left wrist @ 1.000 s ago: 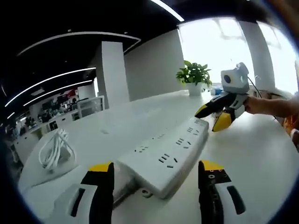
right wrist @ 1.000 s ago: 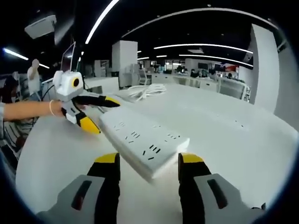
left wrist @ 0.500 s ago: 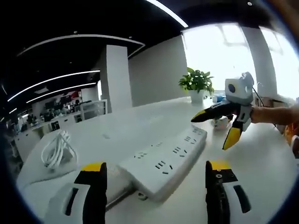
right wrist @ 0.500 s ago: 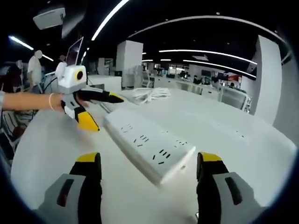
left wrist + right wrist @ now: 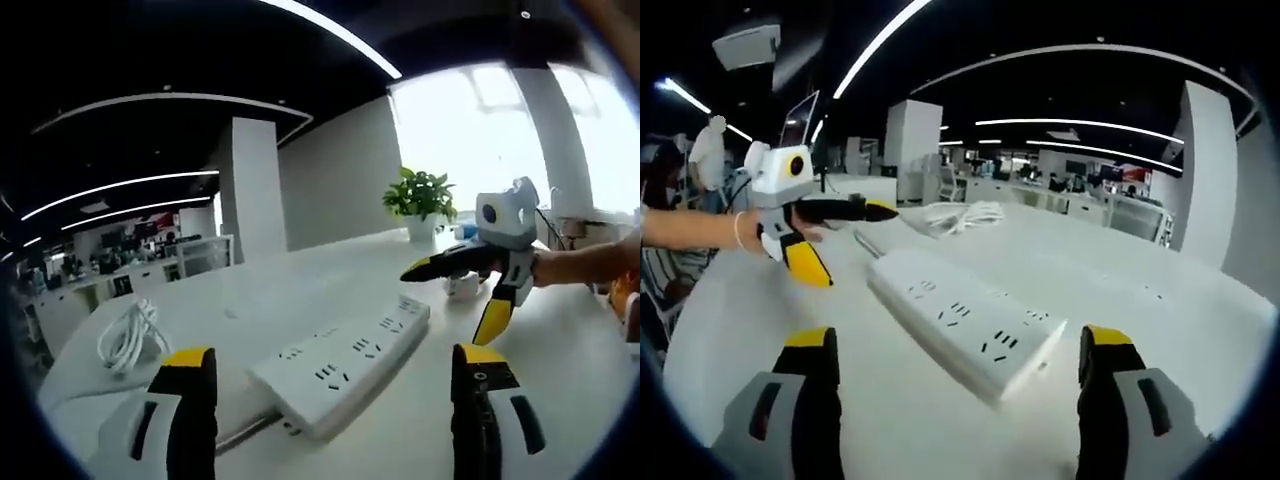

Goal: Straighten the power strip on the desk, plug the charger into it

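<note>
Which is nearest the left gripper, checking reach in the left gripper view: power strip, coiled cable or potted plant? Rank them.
1. Power strip, on the desk between its open jaws.
2. Coiled cable, farther back at left.
3. Potted plant, far end, by the window.

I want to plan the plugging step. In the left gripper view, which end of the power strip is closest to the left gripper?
The cord end of the power strip, lying between the left gripper jaws; the opposite end lies near the right gripper.

The power strip (image 5: 338, 368) lead's start (near end) hides behind the left gripper (image 5: 335, 400)
</note>
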The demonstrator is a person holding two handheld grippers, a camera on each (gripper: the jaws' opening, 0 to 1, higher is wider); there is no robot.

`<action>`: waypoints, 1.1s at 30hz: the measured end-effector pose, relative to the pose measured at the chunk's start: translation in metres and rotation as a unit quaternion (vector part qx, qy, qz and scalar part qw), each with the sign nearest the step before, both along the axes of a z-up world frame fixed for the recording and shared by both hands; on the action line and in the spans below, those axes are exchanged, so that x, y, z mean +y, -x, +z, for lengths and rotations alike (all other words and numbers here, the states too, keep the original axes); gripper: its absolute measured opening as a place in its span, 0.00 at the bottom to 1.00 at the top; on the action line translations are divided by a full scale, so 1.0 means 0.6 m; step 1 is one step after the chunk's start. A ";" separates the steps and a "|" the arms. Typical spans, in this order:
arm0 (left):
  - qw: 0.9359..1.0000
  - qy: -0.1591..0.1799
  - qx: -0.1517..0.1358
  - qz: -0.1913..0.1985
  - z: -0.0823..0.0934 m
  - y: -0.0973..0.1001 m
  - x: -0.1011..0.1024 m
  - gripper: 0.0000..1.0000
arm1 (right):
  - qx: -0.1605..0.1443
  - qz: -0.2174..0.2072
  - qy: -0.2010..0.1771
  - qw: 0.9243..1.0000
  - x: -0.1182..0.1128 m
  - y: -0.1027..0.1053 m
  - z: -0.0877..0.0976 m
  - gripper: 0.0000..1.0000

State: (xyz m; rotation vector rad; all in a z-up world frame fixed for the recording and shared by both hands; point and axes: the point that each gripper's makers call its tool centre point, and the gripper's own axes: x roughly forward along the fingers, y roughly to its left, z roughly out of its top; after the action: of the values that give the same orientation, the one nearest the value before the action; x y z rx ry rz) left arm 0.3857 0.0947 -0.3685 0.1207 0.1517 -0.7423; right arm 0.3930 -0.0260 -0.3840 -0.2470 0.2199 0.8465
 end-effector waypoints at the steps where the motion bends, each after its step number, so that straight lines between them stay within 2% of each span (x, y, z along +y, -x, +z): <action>1: 1.000 0.001 -0.003 -0.001 0.002 0.002 0.000 0.99 | 0.000 -0.001 -0.005 1.000 0.000 0.000 0.001 1.00; 6: 1.000 0.003 -0.009 -0.002 0.006 0.012 0.002 0.99 | 0.009 0.000 -0.020 1.000 -0.002 0.005 0.002 1.00; 9: 1.000 -0.007 -0.020 0.002 0.006 0.017 0.009 0.99 | 0.000 0.001 -0.020 1.000 -0.009 0.009 0.010 1.00; 11: 1.000 0.001 -0.020 0.006 0.012 0.020 0.014 0.99 | -0.003 0.003 -0.024 1.000 -0.012 0.013 0.016 1.00; 15: 1.000 0.007 -0.008 0.000 0.015 0.031 0.018 0.99 | -0.012 0.011 -0.033 0.999 -0.019 0.025 0.029 1.00; 19: 1.000 0.005 -0.022 0.008 0.027 0.038 0.024 0.99 | -0.016 0.017 -0.035 0.999 -0.031 0.031 0.038 1.00; 25: 0.999 0.028 -0.030 0.011 0.052 0.048 0.024 0.99 | -0.024 0.028 -0.045 0.998 -0.045 0.037 0.059 1.00; 30: 0.999 0.023 -0.043 0.016 0.061 0.058 0.023 0.99 | -0.031 0.039 -0.058 0.997 -0.057 0.045 0.076 1.00; 33: 0.999 0.026 -0.039 0.010 0.063 0.067 0.019 0.99 | -0.035 0.054 -0.065 0.996 -0.066 0.053 0.084 1.00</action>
State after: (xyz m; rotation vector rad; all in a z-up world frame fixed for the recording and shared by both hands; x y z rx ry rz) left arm 0.3458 0.1058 -0.3305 0.0977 0.0595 -0.7199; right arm 0.3609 -0.0655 -0.3337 -0.1663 0.0863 0.9531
